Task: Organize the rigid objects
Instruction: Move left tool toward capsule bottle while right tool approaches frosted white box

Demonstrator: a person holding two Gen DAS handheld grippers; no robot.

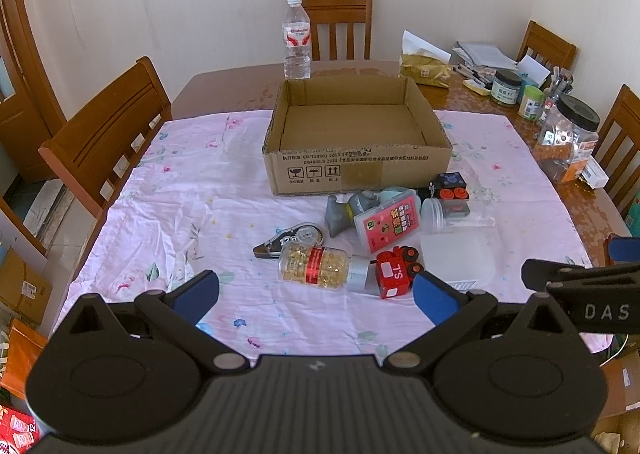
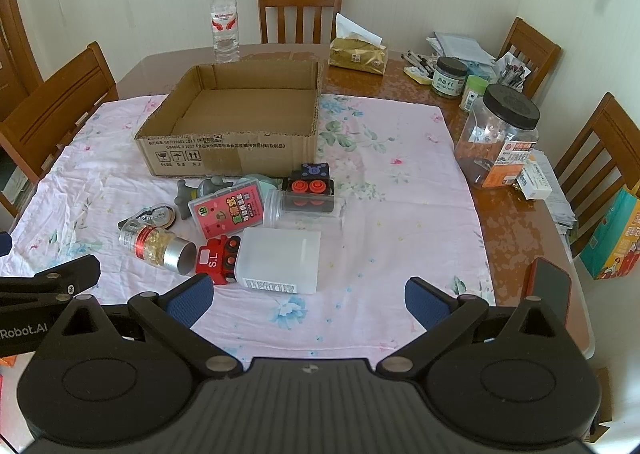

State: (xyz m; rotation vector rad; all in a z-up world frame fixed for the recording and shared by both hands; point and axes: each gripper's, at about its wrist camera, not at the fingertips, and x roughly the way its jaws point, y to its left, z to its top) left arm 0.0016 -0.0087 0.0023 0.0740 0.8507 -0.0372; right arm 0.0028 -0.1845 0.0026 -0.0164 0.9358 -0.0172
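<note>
An empty cardboard box (image 1: 356, 158) (image 2: 236, 150) stands on the pink cloth. In front of it lies a pile: a capsule bottle (image 1: 320, 268) (image 2: 158, 244), a red toy train (image 1: 396, 272) (image 2: 218, 260), a pink card box (image 1: 388, 224) (image 2: 230, 214), a grey figure (image 1: 340, 212), a correction tape (image 1: 288, 240), a clear jar (image 1: 456, 214) (image 2: 304, 206), a white plastic box (image 1: 460, 260) (image 2: 280, 260) and a black block (image 1: 450, 186) (image 2: 312, 176). My left gripper (image 1: 316, 294) is open just short of the pile. My right gripper (image 2: 308, 300) is open over bare cloth, right of the pile.
A water bottle (image 1: 297, 38) stands behind the box. Jars (image 2: 498, 134), a tissue pack (image 2: 358, 52), pens and papers crowd the table's far right. Wooden chairs (image 1: 108, 134) ring the table. A phone (image 2: 550, 290) lies at the right edge.
</note>
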